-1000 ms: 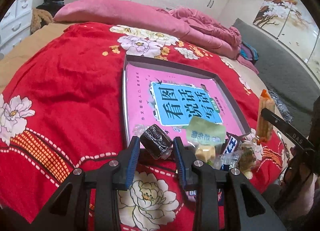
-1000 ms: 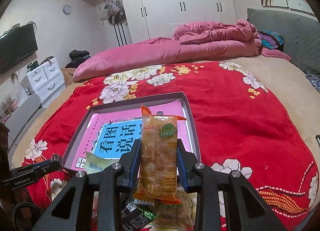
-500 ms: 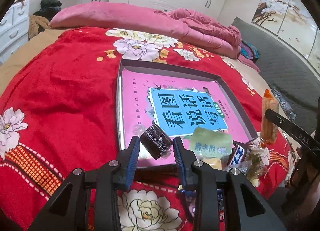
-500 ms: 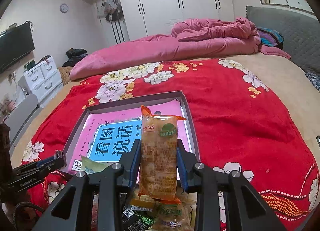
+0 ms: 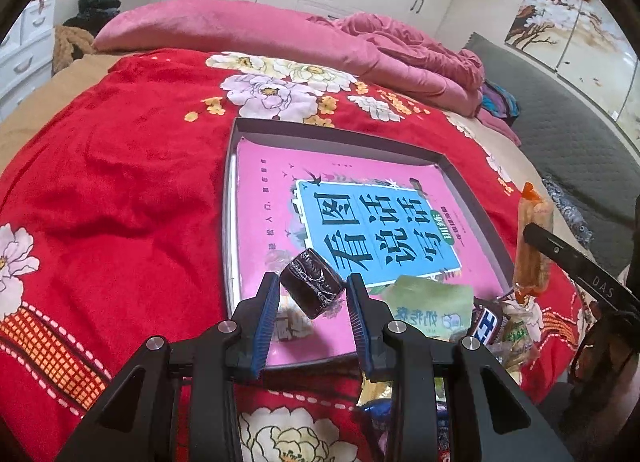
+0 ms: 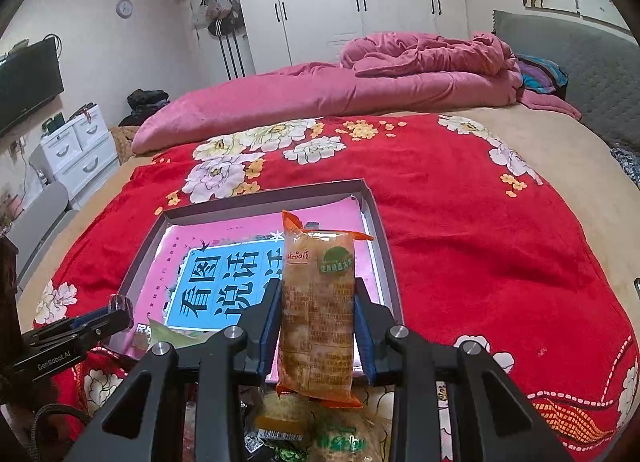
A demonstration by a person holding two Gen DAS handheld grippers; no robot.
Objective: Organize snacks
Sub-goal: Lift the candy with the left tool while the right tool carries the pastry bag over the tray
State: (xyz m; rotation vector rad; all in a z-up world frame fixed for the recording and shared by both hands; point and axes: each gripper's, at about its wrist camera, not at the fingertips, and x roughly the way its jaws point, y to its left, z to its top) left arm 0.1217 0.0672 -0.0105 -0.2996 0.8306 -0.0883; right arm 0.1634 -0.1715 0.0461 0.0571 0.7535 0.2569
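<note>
Holding one dark foil-wrapped snack, the left hand-held gripper is clamped above the tray. The right hand-held gripper is clamped on one orange snack packet, above one pile of loose snacks on the red bed blanket.

2 grippers: left, right. 1 tray. 1 book. 1 dark wrapped snack. 1 orange snack packet. 1 green packet.
</note>
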